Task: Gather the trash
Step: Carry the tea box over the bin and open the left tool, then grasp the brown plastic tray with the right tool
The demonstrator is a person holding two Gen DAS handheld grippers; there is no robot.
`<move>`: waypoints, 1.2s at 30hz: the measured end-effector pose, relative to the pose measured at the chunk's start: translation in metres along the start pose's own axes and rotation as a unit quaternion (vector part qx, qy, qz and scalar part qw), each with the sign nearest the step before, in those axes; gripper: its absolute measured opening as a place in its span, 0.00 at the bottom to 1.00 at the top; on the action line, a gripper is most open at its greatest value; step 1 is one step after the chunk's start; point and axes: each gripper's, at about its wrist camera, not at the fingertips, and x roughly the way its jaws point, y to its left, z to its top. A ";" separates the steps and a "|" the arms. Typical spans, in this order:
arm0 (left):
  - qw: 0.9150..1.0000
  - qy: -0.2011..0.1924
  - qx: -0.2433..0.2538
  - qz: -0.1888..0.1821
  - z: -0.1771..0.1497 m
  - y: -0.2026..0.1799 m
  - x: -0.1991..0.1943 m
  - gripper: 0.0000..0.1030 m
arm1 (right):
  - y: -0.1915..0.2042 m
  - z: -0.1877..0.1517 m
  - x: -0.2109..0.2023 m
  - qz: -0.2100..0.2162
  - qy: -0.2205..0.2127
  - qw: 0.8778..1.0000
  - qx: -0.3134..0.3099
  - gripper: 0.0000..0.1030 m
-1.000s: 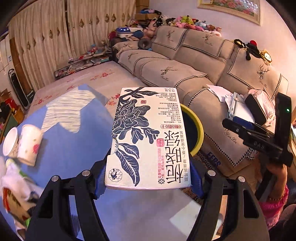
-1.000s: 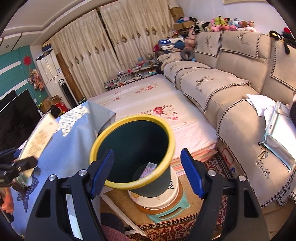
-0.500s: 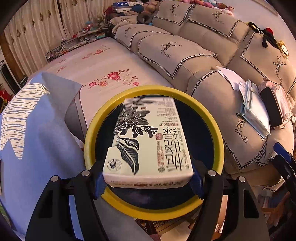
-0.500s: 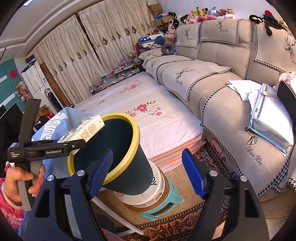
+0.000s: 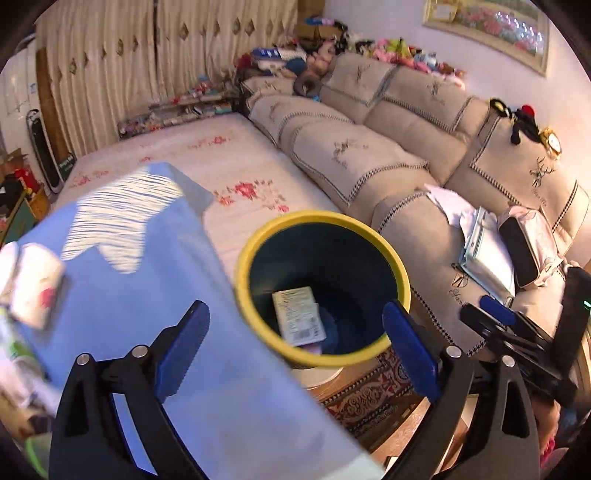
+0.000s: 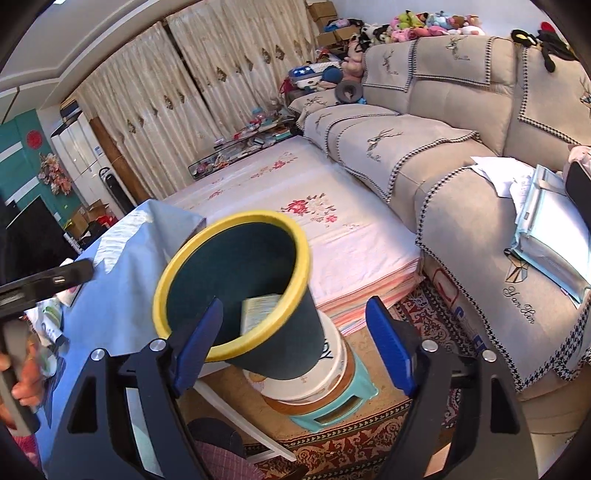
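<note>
— Your fingers?

— My left gripper (image 5: 295,325) is spread wide with nothing in it; my right gripper (image 6: 293,345) likewise. The box (image 5: 299,316) lies inside the yellow-rimmed bin (image 5: 400,275), just ahead between my left fingers.

— Step?

— Drop looks finished. Next I'd turn left to the blue table (image 5: 140,291), where the paper cup (image 5: 35,286) lies.

Beige sectional sofa (image 6: 436,147) along the wall, plush toys (image 6: 424,27) on top. Floral mattress (image 6: 295,214) beside it. Cream curtains (image 6: 177,92) behind. Patterned rug (image 6: 369,443) on floor. Framed picture (image 5: 487,33) above.
</note>
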 end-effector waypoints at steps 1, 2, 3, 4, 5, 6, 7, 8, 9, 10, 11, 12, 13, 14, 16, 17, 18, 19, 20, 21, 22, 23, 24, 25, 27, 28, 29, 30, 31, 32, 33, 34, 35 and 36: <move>1.000 -0.011 -0.003 0.004 -0.006 0.007 -0.018 0.92 | 0.010 -0.001 0.002 0.006 0.003 1.000 -0.008 0.73; 1.000 -0.026 -0.008 0.011 -0.014 0.016 -0.039 0.92 | 0.016 -0.002 0.003 0.011 0.005 1.000 -0.014 0.73; 0.999 -0.041 -0.013 0.023 -0.022 0.026 -0.060 0.93 | 0.026 -0.003 0.005 0.016 0.008 1.000 -0.022 0.73; 0.998 -0.051 -0.018 0.032 -0.029 0.035 -0.075 0.94 | 0.034 -0.005 0.006 0.021 0.011 0.999 -0.028 0.73; 0.997 -0.063 -0.024 0.044 -0.039 0.046 -0.094 0.95 | 0.044 -0.007 0.007 0.027 0.013 0.999 -0.036 0.73; 0.995 -0.073 -0.031 0.058 -0.048 0.058 -0.113 0.95 | 0.055 -0.009 0.008 0.033 0.016 0.998 -0.045 0.73; 0.993 -0.081 -0.036 0.071 -0.056 0.068 -0.126 0.95 | 0.064 -0.010 0.009 0.037 0.019 0.998 -0.052 0.73; 0.991 -0.090 -0.042 0.086 -0.065 0.079 -0.141 0.95 | 0.075 -0.013 0.010 0.041 0.021 0.997 -0.061 0.73; 0.989 -0.098 -0.048 0.103 -0.073 0.090 -0.155 0.95 | 0.087 -0.016 0.011 0.047 0.024 0.996 -0.071 0.73; 0.985 -0.107 -0.057 0.125 -0.084 0.103 -0.171 0.95 | 0.097 -0.017 0.012 0.052 0.027 0.995 -0.078 0.73; 0.981 -0.114 -0.065 0.144 -0.093 0.114 -0.184 0.95 | 0.111 -0.019 0.012 0.060 0.030 0.994 -0.088 0.73; 0.977 -0.120 -0.074 0.162 -0.102 0.125 -0.195 0.95 | 0.122 -0.022 0.013 0.068 0.033 0.992 -0.097 0.73; 0.971 -0.127 -0.088 0.184 -0.113 0.138 -0.208 0.95 | 0.134 -0.023 0.014 0.074 0.036 0.991 -0.105 0.73; 0.965 -0.133 -0.101 0.201 -0.123 0.150 -0.220 0.95 | 0.148 -0.026 0.014 0.083 0.038 0.989 -0.116 0.73; 0.955 -0.142 -0.128 0.229 -0.143 0.171 -0.239 0.95 | 0.178 -0.033 0.014 0.107 0.044 0.984 -0.138 0.73; 0.949 -0.145 -0.141 0.241 -0.152 0.181 -0.248 0.95 | 0.191 -0.037 0.013 0.118 0.047 0.981 -0.147 0.73; 0.944 -0.148 -0.154 0.252 -0.161 0.189 -0.255 0.95 | 0.209 -0.041 0.013 0.132 0.051 0.977 -0.160 0.73; 0.940 -0.149 -0.162 0.260 -0.168 0.194 -0.258 0.95 | 0.223 -0.046 0.011 0.143 0.053 0.974 -0.170 0.73; 0.936 -0.150 -0.172 0.267 -0.176 0.202 -0.262 0.95 | 0.238 -0.050 0.010 0.154 0.056 0.970 -0.181 0.73; 0.934 -0.150 -0.178 0.270 -0.181 0.206 -0.265 0.95 | 0.257 -0.056 0.009 0.168 0.060 0.965 -0.194 0.73; 0.932 -0.150 -0.186 0.272 -0.187 0.212 -0.269 0.95 | 0.269 -0.061 0.009 0.180 0.063 0.960 -0.204 0.73; 0.931 -0.151 -0.191 0.272 -0.191 0.212 -0.269 0.95 | 0.283 -0.066 0.008 0.192 0.068 0.955 -0.214 0.73; 0.930 -0.151 -0.196 0.271 -0.196 0.217 -0.271 0.95 | 0.299 -0.073 0.009 0.202 0.075 0.950 -0.226 0.73; 0.930 -0.151 -0.199 0.271 -0.200 0.217 -0.270 0.95 | 0.310 -0.078 0.009 0.205 0.079 0.947 -0.235 0.73; 0.929 -0.152 -0.201 0.270 -0.208 0.218 -0.270 0.95 | 0.332 -0.089 0.013 0.209 0.088 0.940 -0.254 0.73; 0.929 -0.151 -0.202 0.270 -0.211 0.220 -0.270 0.95 | 0.340 -0.092 0.015 0.209 0.093 0.938 -0.260 0.73; 0.929 -0.151 -0.203 0.271 -0.213 0.222 -0.270 0.95 | 0.350 -0.096 0.018 0.208 0.099 0.936 -0.267 0.73; 0.929 -0.150 -0.204 0.271 -0.217 0.222 -0.270 0.95 | 0.357 -0.098 0.020 0.206 0.100 0.935 -0.271 0.73; 0.928 -0.150 -0.206 0.271 -0.220 0.224 -0.270 0.95 | 0.363 -0.100 0.020 0.205 0.099 0.935 -0.273 0.73; 0.928 -0.151 -0.209 0.271 -0.226 0.226 -0.272 0.95 | 0.368 -0.102 0.020 0.204 0.097 0.935 -0.275 0.73; 0.927 -0.151 -0.212 0.271 -0.228 0.229 -0.273 0.95 | 0.371 -0.102 0.018 0.205 0.091 0.935 -0.276 0.73; 0.926 -0.151 -0.215 0.271 -0.230 0.230 -0.271 0.95 | 0.374 -0.103 0.012 0.215 0.081 0.933 -0.276 0.71; 0.925 -0.151 -0.219 0.272 -0.232 0.232 -0.271 0.95 | 0.378 -0.108 0.007 0.226 0.074 0.930 -0.280 0.71; 0.924 -0.151 -0.223 0.272 -0.235 0.235 -0.272 0.95 | 0.382 -0.109 0.001 0.237 0.069 0.926 -0.287 0.70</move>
